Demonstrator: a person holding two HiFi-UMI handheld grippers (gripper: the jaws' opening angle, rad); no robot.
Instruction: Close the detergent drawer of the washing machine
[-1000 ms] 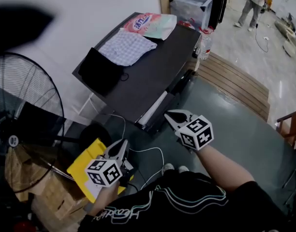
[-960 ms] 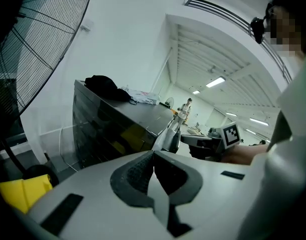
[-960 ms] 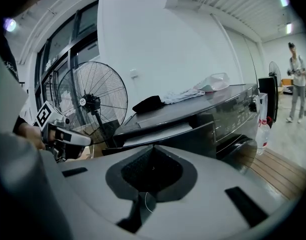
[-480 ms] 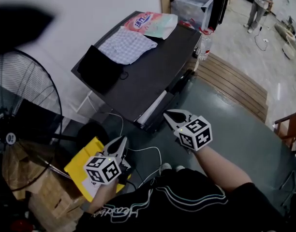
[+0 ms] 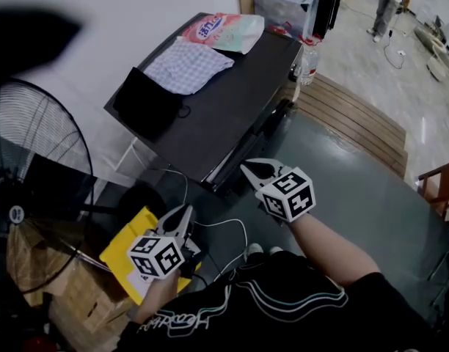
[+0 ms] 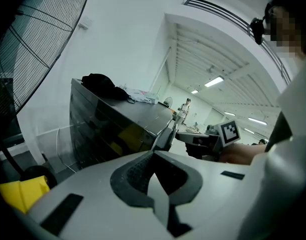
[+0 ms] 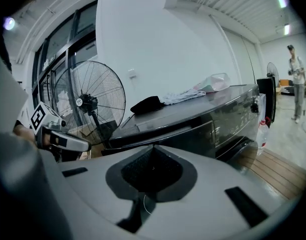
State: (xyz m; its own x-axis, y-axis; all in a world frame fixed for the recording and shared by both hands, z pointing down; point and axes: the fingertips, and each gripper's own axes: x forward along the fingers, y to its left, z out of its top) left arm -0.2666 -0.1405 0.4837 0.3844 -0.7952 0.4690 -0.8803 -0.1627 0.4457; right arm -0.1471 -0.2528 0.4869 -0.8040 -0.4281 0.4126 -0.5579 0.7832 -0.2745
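Your right gripper (image 5: 252,171), jaws together and empty, sits beside the washing machine's (image 5: 217,101) detergent drawer (image 5: 226,169); left gripper (image 5: 182,218) likewise, lower.

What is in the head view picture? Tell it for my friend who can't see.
A person looks down at a dark washing machine, holding two claws: the right claw points at its front edge, the left claw hangs lower. A checked cloth and a bag lie on top; a fan stands at the left.
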